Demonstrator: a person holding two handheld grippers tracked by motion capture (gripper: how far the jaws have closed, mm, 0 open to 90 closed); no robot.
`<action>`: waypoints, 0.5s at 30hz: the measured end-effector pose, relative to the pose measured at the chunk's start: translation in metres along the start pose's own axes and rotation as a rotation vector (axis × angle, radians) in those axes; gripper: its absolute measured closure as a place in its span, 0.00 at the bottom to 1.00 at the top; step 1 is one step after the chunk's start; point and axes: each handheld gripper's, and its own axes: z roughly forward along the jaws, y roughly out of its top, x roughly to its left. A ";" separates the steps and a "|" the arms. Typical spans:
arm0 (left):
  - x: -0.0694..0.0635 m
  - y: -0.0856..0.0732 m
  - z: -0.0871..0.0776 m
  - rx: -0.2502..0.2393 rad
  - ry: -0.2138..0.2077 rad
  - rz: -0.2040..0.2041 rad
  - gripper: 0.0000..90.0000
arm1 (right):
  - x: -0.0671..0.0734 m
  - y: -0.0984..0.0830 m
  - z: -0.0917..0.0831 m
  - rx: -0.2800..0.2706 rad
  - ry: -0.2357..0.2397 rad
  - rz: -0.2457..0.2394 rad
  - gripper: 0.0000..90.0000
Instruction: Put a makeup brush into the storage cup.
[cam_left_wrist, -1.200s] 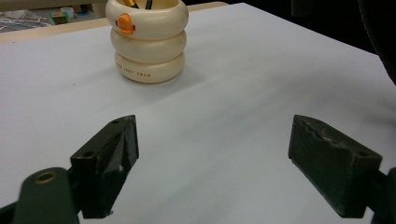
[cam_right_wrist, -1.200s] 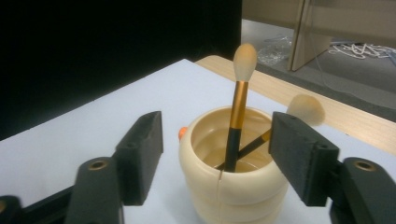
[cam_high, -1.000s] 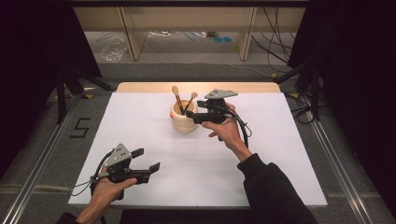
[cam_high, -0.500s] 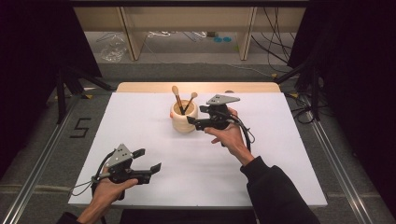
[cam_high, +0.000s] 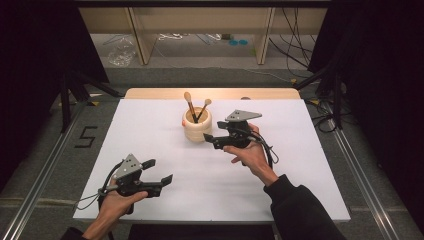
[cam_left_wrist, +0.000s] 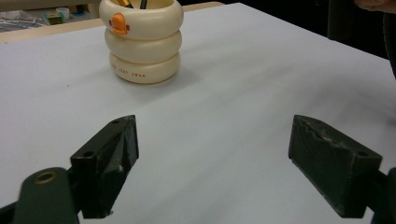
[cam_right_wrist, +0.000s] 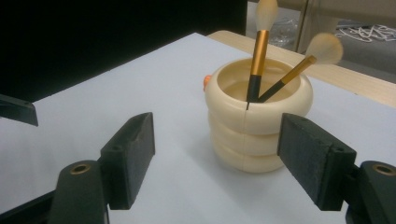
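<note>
Cream ringed ceramic holder (cam_high: 197, 126) with two gold-handled makeup brushes (cam_high: 195, 107) sitting just above centre of the high view, on the white table sheet (cam_high: 150, 130). Right gripper (cam_high: 214, 140) just beside it on the right, jaws wide apart, nothing between them. Left gripper (cam_high: 159, 171) well apart at lower left, also gaping, empty. Orange beak-like knob (cam_left_wrist: 119, 23) clear in the left gripper view, barely peeking out in the right gripper view.

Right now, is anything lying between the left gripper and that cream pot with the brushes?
No. The left gripper view shows bare white table between the left gripper and the cream pot.
</note>
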 end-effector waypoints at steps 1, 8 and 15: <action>0.000 0.000 0.000 0.000 0.000 0.001 0.18 | 0.000 -0.001 -0.002 0.000 0.003 0.002 0.32; 0.000 0.000 0.000 -0.001 -0.001 0.001 0.18 | 0.004 -0.010 -0.012 0.008 0.006 -0.001 0.28; 0.000 0.000 0.000 -0.002 -0.001 0.002 0.18 | 0.009 -0.018 -0.022 0.011 0.007 0.011 0.25</action>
